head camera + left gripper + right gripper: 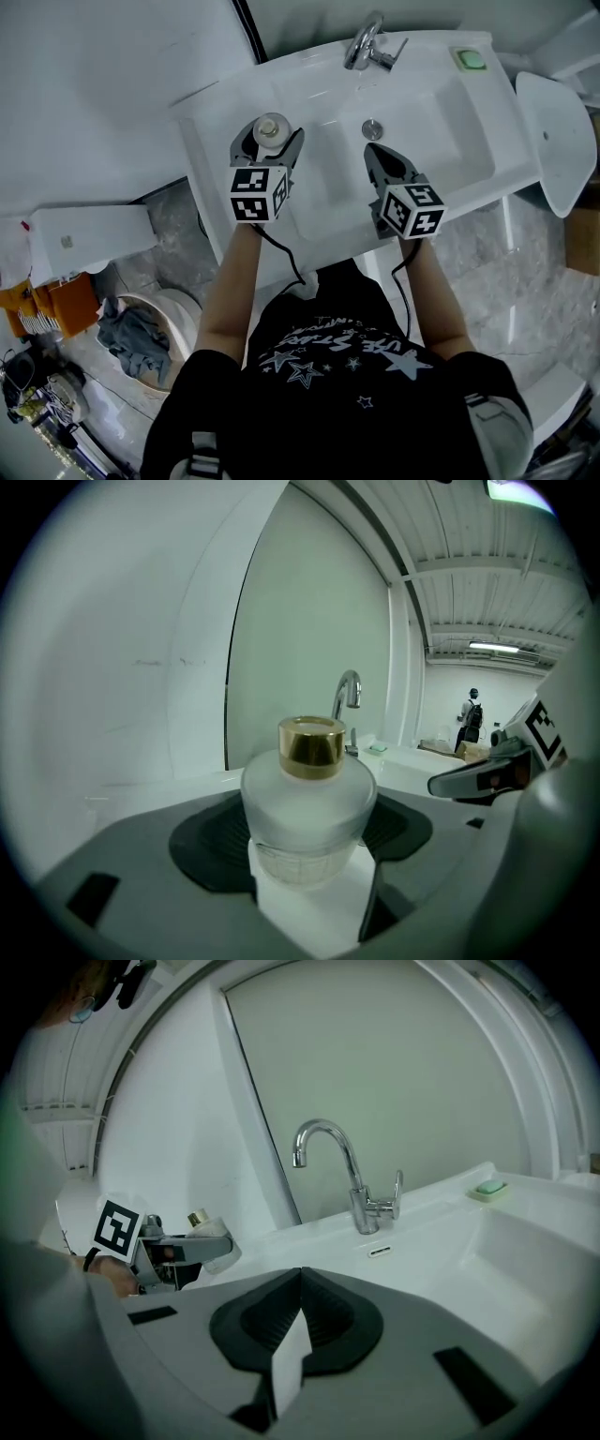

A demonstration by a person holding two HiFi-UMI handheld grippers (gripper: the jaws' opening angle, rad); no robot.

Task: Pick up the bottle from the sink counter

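A frosted white bottle (272,131) with a gold cap stands at the left rim of the sink counter (216,141). My left gripper (270,141) reaches around it, one jaw on each side. In the left gripper view the bottle (309,799) fills the gap and both dark pads (211,846) lie against its sides, so the left gripper (309,832) is shut on it. My right gripper (375,155) hovers over the basin with its jaws together and nothing in them. The right gripper view shows this gripper (300,1283) shut, with the bottle (214,1246) and left gripper (178,1249) at the left.
A chrome faucet (367,45) rises at the back of the basin (450,122), with a drain (373,128) below it and a green soap dish (469,59) at the back right corner. A wall panel (94,84) lies close on the left. A white fixture (562,141) stands to the right.
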